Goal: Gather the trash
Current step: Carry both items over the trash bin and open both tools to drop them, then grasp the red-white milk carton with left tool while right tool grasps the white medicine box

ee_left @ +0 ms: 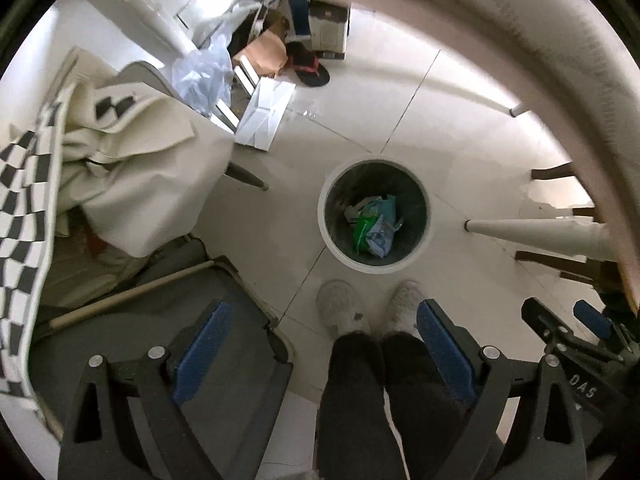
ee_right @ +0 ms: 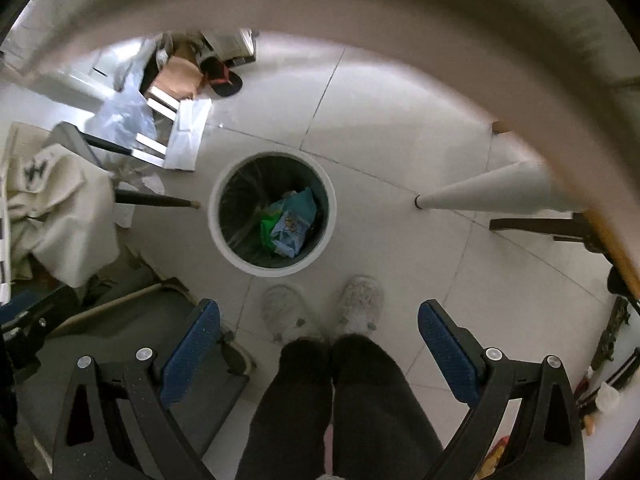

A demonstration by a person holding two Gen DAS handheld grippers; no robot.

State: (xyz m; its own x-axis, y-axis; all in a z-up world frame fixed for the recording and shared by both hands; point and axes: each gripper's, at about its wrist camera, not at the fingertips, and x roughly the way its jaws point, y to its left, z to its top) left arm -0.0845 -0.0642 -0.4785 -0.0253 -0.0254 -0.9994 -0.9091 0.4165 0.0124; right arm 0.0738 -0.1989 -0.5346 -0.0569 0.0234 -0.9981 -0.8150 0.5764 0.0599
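The bin [ee_left: 374, 216] [ee_right: 272, 214] stands on the tiled floor [ee_left: 460, 128] [ee_right: 400, 132], round, white-rimmed, lined with a dark bag. Inside lies trash — a green packet [ee_left: 362, 226] [ee_right: 268, 229] and a pale blue wrapper [ee_left: 382, 232] [ee_right: 294, 226], touching each other, with a few paper scraps beside them in the left wrist view.

Just below the bin are the person's two white shoes [ee_left: 340, 308] [ee_right: 284, 310] and dark trouser legs [ee_left: 352, 400] [ee_right: 304, 400].

Both grippers hang over the floor with their jaws spread wide and nothing between the blue pads: the left gripper [ee_left: 324, 344] frames the legs, the right gripper [ee_right: 320, 344] likewise. The right gripper also shows at the right edge of the left wrist view [ee_left: 568, 324].

To the left of the bin, a chair [ee_left: 216, 132] [ee_right: 100, 148] draped in cream cloth [ee_left: 132, 168] [ee_right: 52, 200], one dark leg pointing towards the bin. A grey mat [ee_left: 152, 340] [ee_right: 132, 340] lies under the left fingers. Further off — white paper [ee_left: 264, 114] [ee_right: 188, 132], a clear plastic bag [ee_left: 204, 76] [ee_right: 120, 116], boxes and a dark sandal [ee_left: 312, 68] [ee_right: 226, 82] heaped together. A white table leg [ee_left: 532, 232] [ee_right: 492, 188] stands right of the bin, under the curved table edge [ee_left: 520, 40] [ee_right: 440, 12].
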